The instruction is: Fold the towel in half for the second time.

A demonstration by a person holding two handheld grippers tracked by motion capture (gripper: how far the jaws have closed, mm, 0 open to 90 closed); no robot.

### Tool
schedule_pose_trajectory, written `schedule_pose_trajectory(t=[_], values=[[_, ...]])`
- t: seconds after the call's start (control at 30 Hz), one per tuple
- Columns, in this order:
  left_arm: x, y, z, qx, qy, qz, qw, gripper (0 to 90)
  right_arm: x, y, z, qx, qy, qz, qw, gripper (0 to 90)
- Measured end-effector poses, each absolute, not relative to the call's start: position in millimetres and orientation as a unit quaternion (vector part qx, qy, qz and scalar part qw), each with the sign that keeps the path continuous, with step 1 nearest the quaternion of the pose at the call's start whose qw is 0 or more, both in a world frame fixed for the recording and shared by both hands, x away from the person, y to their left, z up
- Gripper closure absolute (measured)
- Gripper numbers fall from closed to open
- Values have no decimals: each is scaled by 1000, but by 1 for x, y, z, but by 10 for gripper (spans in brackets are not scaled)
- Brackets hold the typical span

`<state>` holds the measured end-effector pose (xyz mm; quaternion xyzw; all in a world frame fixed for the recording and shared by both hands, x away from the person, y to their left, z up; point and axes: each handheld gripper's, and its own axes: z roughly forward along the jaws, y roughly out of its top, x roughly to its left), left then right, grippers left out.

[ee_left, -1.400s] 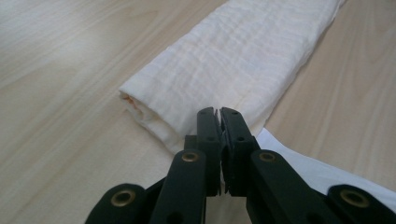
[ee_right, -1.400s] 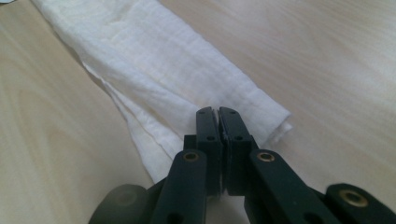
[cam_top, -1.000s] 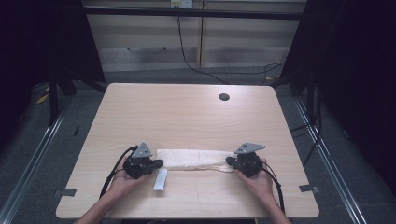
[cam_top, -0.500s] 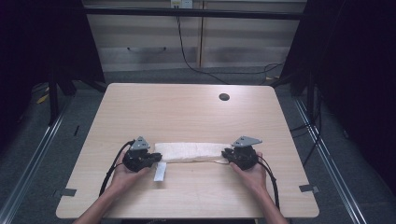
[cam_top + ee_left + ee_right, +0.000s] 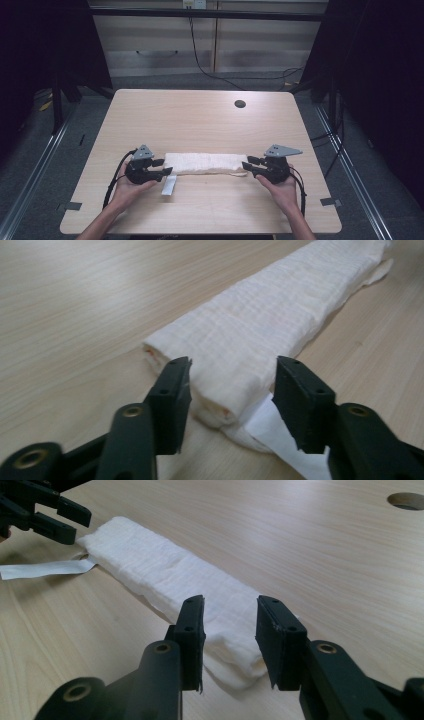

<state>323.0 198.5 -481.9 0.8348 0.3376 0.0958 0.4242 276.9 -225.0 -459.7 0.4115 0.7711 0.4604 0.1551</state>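
Both grippers have just opened off the folded cloth [image 5: 206, 163], low in the frame; left gripper [image 5: 164, 167] and right gripper [image 5: 246, 166] stand half-wide at its ends.

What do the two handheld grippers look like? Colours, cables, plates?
Both the left gripper and the right gripper are black, with flat rectangular jaws showing small screw holes. Each carries a grey three-cornered plate on top and trails a black cable. Forearms are bare, no sleeves visible.

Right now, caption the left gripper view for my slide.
Left gripper, jaws just opened, straddles one end of the folded white cloth on the wooden table.
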Motion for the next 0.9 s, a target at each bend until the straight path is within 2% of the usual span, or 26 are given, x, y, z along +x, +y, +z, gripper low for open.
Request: schedule_pose_trajectory(t=[0.1, 0.37, 0.73, 0.9], values=[[317, 208, -475, 836, 334, 101, 424, 382, 272, -233, -459, 419, 770, 455, 155, 585], [302, 238, -460, 809, 364, 119, 447, 281, 253, -253, -460, 442, 761, 446, 160, 468], [293, 280, -474, 792, 404, 125, 441, 245, 239, -280, -469, 482, 735, 446, 169, 399], [294, 289, -481, 779, 415, 120, 455, 185, 240, -292, -477, 505, 721, 438, 181, 384]])
